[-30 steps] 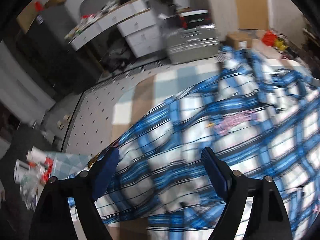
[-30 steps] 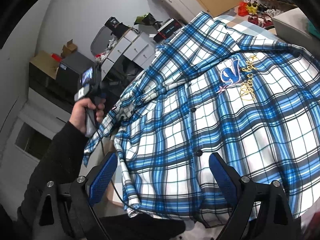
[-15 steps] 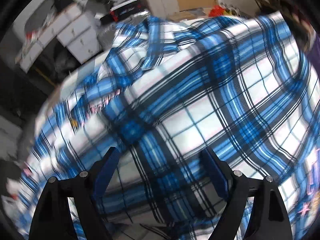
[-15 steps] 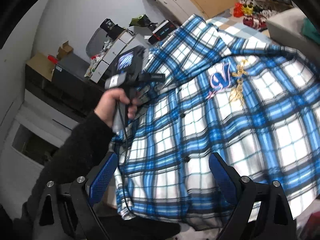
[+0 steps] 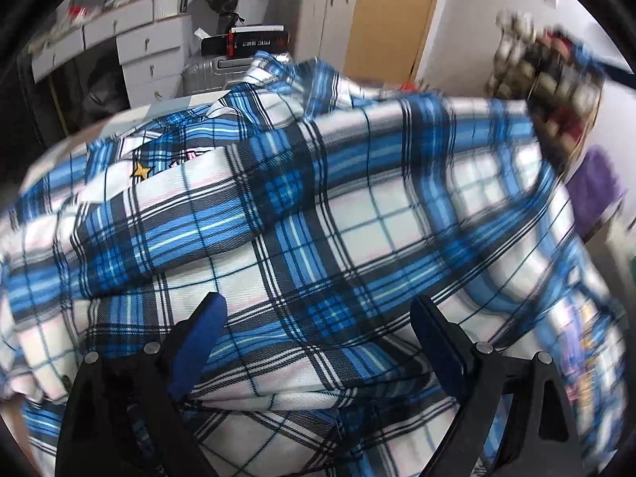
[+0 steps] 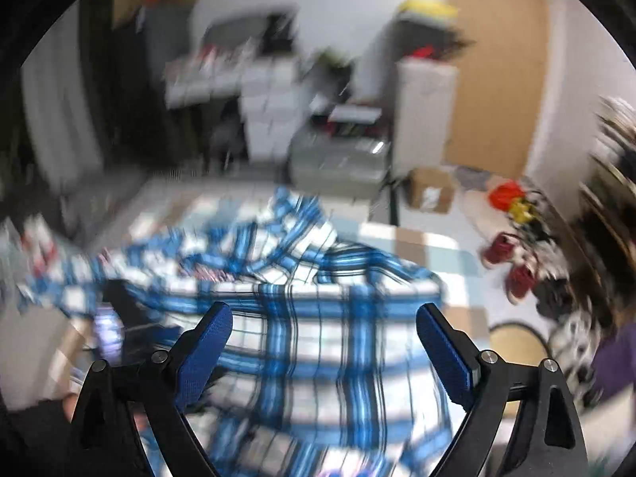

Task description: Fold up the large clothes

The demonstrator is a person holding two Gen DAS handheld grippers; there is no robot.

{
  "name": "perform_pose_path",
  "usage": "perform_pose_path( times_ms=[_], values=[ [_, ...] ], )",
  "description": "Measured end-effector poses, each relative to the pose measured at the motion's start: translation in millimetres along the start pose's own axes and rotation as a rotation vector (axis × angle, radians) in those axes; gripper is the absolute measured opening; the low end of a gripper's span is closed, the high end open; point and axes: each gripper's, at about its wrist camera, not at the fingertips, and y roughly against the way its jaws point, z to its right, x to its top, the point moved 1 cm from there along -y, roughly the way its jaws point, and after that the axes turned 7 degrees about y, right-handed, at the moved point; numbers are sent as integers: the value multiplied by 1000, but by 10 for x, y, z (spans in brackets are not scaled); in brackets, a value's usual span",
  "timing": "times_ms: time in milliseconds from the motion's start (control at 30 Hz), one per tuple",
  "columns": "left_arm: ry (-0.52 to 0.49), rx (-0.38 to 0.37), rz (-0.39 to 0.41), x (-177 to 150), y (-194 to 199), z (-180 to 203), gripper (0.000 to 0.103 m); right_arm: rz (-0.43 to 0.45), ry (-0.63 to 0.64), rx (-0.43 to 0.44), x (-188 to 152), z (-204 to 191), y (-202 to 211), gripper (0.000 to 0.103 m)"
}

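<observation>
Lay heaped on the checked table top [image 6: 413, 238]: large blue-and-white plaid shirt [image 5: 318, 238], bunched, with a raised fold running across its middle and the collar end toward the far side. Filled nearly the whole left wrist view; appeared smeared by blur in the right wrist view. Beyond the table: white drawer unit [image 5: 147, 63], silver hard case [image 5: 210, 75], cardboard box [image 6: 431, 190], red shoes [image 6: 508, 262] on the floor.

Left gripper [image 5: 314, 342]: jaws opening, spread wide over the cloth, fabric lying between the blue pads but not pinched. Right gripper [image 6: 322, 342]: jaws wide apart above the shirt, nothing clamped.

Step in hand, as judged: re-gripping the shirt in order to spread it flat before folding. Recommended for a clean result:
- Selected a single layer at an edge, seam or shoulder, not the heaped middle.
- Closed both pads fully on that edge before lifting.
- Kept the two grips well apart, so the cloth pulled taut without twisting.

Small detail: yellow star patch [image 5: 140, 170] near the embroidered chest area.
</observation>
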Motion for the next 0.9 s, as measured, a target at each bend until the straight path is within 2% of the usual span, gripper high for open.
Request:
perform_pose_path(
  times_ms=[100, 167, 200, 233, 333, 400, 467, 533, 600, 633, 733, 833, 900],
  values=[
    [111, -148, 25, 62, 4, -171, 91, -140, 6, 46, 270, -49, -752, 91],
    [177, -237, 35, 88, 14, -352, 91, -232, 3, 104, 334, -107, -1157, 65],
    [189, -259, 36, 81, 25, -359, 91, -287, 16, 139, 349, -180, -1360, 63],
    [205, -283, 40, 88, 20, -410, 91, -332, 40, 166, 343, -271, -1527, 62],
    [231, -306, 46, 32, 84, -449, 91, -371, 135, 183, 273, -543, -1747, 63],
    [226, -300, 48, -66, 171, -435, 91, -408, 210, 98, 227, -685, -1914, 66],
    [225, -296, 48, -80, 178, -415, 91, -455, 196, 54, 178, -694, -2085, 69],
    [227, -296, 50, -100, 234, -318, 91, -426, 94, 58, 183, -602, -2111, 65],
    [229, -298, 50, -112, 243, -354, 91, -384, -10, 83, 212, -493, -2082, 36],
    [230, -300, 51, -111, 233, -337, 91, -361, -54, 99, 219, -440, -2054, 1],
    [229, -295, 51, -101, 215, -322, 91, -273, -131, 81, 258, -279, -1924, 2],
    [229, -291, 53, -98, 259, -266, 91, -179, -262, 78, 322, -83, -1813, 2],
    [231, -283, 53, -89, 280, -234, 91, -115, -341, 49, 466, 37, -1770, 2]
  ],
)
